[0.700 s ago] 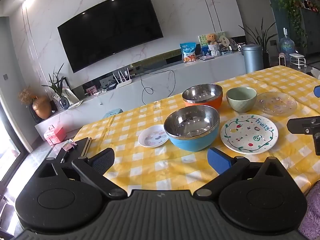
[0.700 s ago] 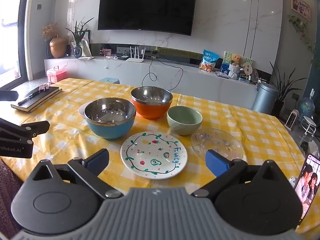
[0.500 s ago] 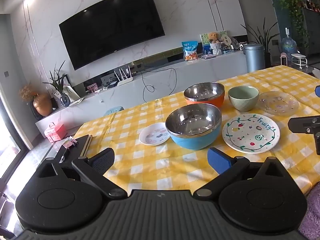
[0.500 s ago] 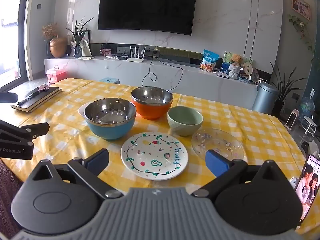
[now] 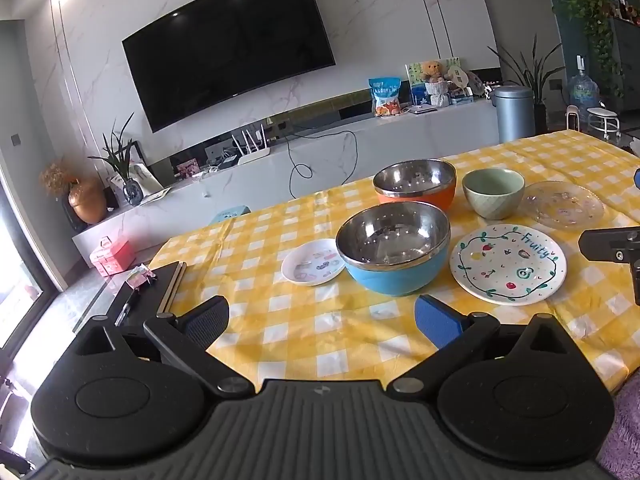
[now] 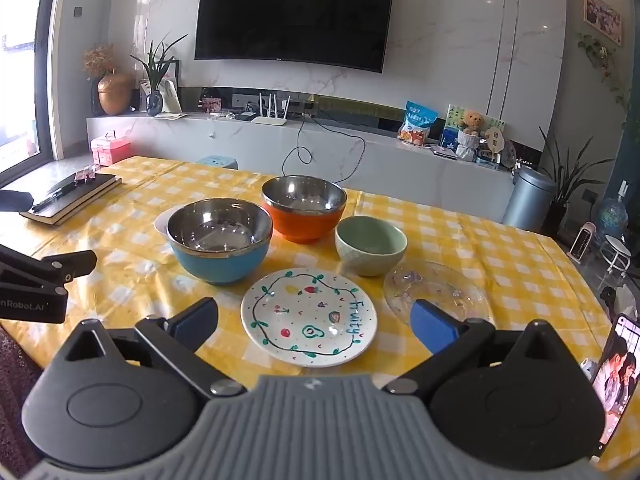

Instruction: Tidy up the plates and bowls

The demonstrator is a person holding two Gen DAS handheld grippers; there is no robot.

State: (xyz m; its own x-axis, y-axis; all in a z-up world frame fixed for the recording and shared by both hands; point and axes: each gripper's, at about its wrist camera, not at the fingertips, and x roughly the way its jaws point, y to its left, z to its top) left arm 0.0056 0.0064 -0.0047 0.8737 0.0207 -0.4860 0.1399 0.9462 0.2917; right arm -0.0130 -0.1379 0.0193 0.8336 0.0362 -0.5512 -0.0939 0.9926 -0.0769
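Your left gripper (image 5: 322,316): wide open, empty | your right gripper (image 6: 314,316): wide open, empty | blue bowl (image 5: 394,254) at 12 o'clock of left gripper

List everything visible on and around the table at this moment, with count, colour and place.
Steel-lined bowls: 2; blue bowl front left, orange bowl behind it.
Ceramic bowl: 1, pale green, right of the orange one.
Fruity plate: 1, white with painted fruit, nearest the right gripper.
Clear plate: 1, glass, right of it.
Small plate: 1, white, left of the blue bowl.
Notebook: 1, black, table's far left edge.
Tablecloth: yellow-white check.
TV: 1, black, on the wall.
Left gripper: open, empty.
Right gripper: open, empty.
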